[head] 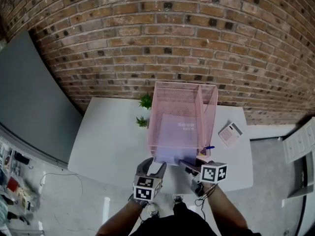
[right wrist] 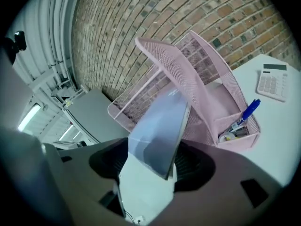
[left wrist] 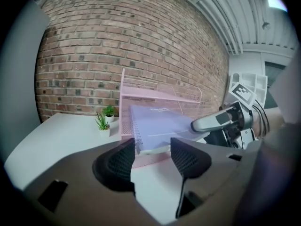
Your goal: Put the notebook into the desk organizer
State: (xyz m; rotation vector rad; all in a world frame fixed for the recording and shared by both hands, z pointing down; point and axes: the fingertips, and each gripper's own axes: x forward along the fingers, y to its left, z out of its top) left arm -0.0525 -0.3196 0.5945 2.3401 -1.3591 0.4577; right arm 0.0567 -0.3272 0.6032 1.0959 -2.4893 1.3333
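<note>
Head view: notebook (head: 179,134) partway into the pink mesh organizer (head: 184,90), both my claws at its near end, neither one gripping.
Notebook's long axis runs straight away from me into the organizer, and its near short edge hangs out over the front lip toward my claws. Right claw (head: 189,162) is the nearer one. Its jaws stand wide apart with the notebook's near corner between them, and the pads aren't pressing on it as far as I can see. Left claw (head: 152,165) is also spread and empty, with the spiral-bound corner just beyond its tips, near but apart. Both claws point slightly down along the same line as the notebook. My read is that what's left is a push forward along that axis, not a lift. Risk: the far end catching on the mesh and the near end tipping off onto the table (head: 113,136).
</note>
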